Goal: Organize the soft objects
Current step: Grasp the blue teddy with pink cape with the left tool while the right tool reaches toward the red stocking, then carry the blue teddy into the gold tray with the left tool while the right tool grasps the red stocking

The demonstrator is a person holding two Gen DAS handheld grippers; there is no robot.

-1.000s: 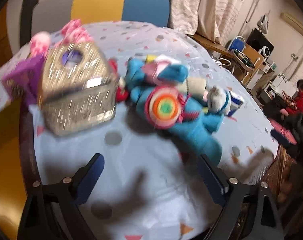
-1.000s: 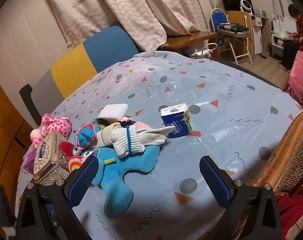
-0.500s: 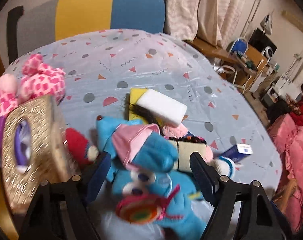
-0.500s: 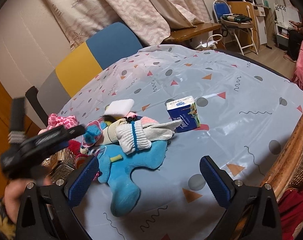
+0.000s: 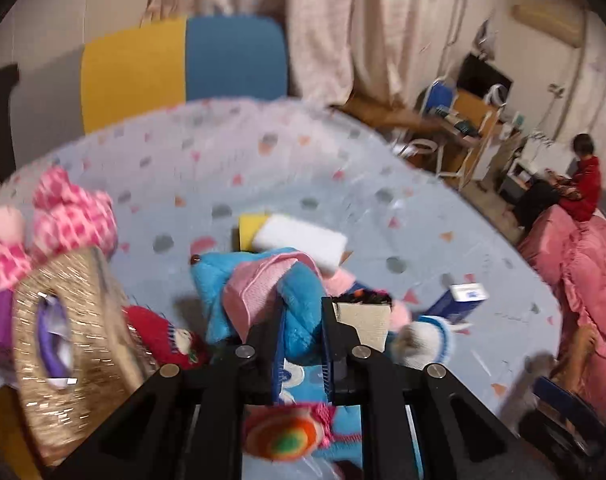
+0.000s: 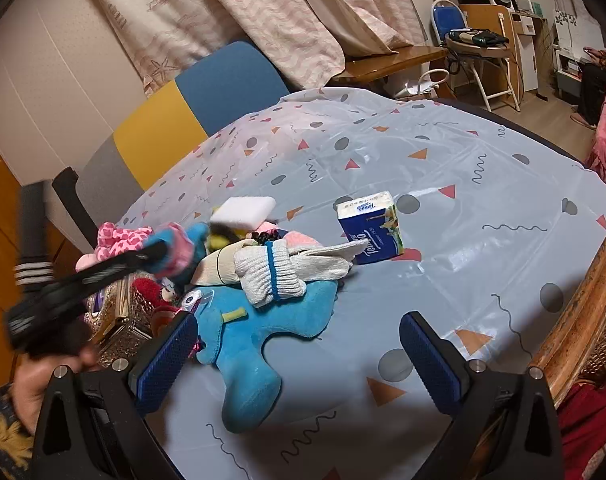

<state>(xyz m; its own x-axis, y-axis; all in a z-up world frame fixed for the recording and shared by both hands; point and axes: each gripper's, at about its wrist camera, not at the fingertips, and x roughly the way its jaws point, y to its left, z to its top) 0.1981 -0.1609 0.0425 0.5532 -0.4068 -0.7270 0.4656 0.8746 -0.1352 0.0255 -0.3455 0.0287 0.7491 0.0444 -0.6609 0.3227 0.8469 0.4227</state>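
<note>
Left wrist view looks down the left hand-held gripper (image 5: 301,320), whose jaws have just been closing and now pinch a fold of the blue plush toy (image 5: 299,304), a pink cloth piece (image 5: 255,288) bunched at its 10 o'clock side. From the pinch point, a white sponge (image 5: 303,240) lying on a yellow sponge (image 5: 249,228) sits at 12 o'clock, a gold glittery box (image 5: 75,344) at 9 o'clock with a pink checked plush (image 5: 71,216) beyond it at 10 o'clock, and a red plush (image 5: 159,336) just beside the box. A blue tissue pack (image 5: 459,300) lies at 3 o'clock, with a white knit glove (image 5: 423,338) near it. A round striped orange disc (image 5: 287,432) shows between the gripper arms at 6 o'clock. All rest on the bench (image 5: 263,168), covered in a pale blue patterned cloth. In the right wrist view, the right hand-held gripper (image 6: 299,354) hangs with its jaws spread wide and nothing between the pads, above the lower leg of the blue plush toy (image 6: 255,340). The left gripper, blurred, comes in from 9 o'clock with a person's hand (image 6: 35,384) at its handle, gripping the toy's upper part. The white knit glove (image 6: 279,268) lies across the toy's body, touching the tissue pack (image 6: 371,228) at 1 o'clock.
</note>
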